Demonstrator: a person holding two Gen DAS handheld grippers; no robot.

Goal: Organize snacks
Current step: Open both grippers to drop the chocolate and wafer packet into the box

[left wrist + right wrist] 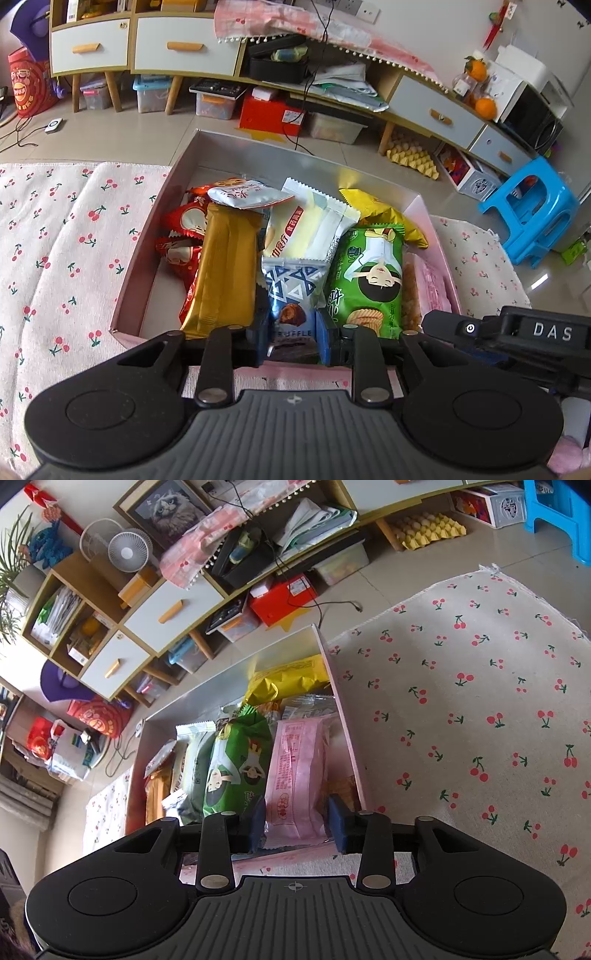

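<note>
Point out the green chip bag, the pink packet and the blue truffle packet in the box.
green chip bag (364, 284), left wrist view, on the cartoon face.
pink packet (295, 771), right wrist view, on its printed back.
blue truffle packet (293, 291), left wrist view, on the triangle pattern.

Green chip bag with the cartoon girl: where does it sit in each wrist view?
Left wrist: green chip bag right of centre in the box, beside the blue truffle pack.
Right wrist: centre-left, beside the pink packet.
Shared landmark: yellow bag behind it.

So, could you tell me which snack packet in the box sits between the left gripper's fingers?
The blue-and-white truffle packet; the gold bar and green chip bag lie either side of it.
</note>
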